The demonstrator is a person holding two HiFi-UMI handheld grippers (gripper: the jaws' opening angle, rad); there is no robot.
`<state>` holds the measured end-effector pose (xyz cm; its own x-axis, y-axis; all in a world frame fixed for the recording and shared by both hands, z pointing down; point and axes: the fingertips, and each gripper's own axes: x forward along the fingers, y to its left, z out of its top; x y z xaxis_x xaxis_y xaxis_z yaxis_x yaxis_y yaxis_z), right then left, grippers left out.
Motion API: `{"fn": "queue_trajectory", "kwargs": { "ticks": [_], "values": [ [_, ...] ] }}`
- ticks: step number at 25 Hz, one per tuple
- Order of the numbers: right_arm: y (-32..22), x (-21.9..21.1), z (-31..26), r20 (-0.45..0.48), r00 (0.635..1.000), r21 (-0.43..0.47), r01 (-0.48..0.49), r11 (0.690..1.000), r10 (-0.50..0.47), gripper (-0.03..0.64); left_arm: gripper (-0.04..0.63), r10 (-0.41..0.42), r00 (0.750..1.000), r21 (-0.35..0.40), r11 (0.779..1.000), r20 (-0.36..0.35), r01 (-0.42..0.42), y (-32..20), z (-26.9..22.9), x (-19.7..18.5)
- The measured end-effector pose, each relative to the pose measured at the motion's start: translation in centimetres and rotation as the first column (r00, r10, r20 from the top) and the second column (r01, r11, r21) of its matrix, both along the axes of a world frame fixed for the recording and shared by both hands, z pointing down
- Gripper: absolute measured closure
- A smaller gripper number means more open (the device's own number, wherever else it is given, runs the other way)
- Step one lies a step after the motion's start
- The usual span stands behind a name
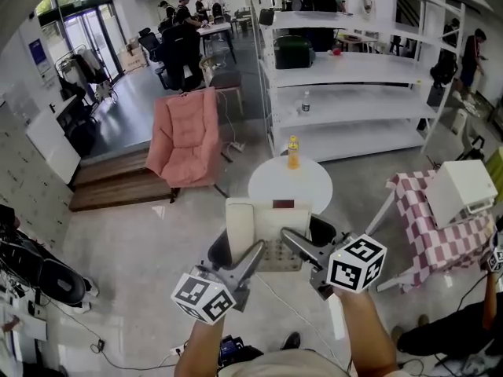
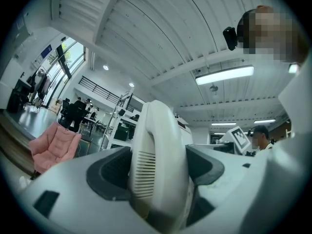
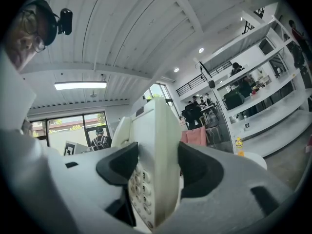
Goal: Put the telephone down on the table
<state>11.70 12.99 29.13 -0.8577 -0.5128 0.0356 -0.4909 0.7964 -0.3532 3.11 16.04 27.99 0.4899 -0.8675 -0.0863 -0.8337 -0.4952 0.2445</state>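
A cream desk telephone (image 1: 263, 230) with its handset on the left and a keypad hangs in the air between my two grippers, just in front of the round white table (image 1: 308, 185). My left gripper (image 1: 253, 259) is shut on the handset side (image 2: 157, 169). My right gripper (image 1: 295, 240) is shut on the keypad side (image 3: 151, 169). Both sets of jaws press against the phone's body. A thin cord trails down from the phone toward the floor.
An orange drink bottle (image 1: 293, 153) stands at the table's far edge. A pink armchair (image 1: 185, 138) sits to the left, white shelving (image 1: 354, 69) behind, and a checked-cloth table with a white box (image 1: 460, 191) to the right. Several people sit at desks far back.
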Motion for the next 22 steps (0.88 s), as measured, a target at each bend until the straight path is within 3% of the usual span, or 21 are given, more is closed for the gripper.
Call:
{"fn": "queue_trajectory", "kwargs": {
  "ticks": [11, 22],
  "values": [
    [-3.0, 2.7, 0.8, 0.004, 0.999, -0.019, -0.039, 0.999, 0.039, 0.373, 0.253, 0.037, 0.999, -0.024, 0.999, 0.011, -0.036, -3.3, 0.5, 2.6],
    [-9.0, 2.2, 0.4, -0.032, 0.980, -0.016, -0.197, 0.980, 0.196, 0.373, 0.253, 0.201, 0.979, -0.014, 0.980, -0.025, -0.201, -10.8, 0.5, 1.7]
  ]
}}
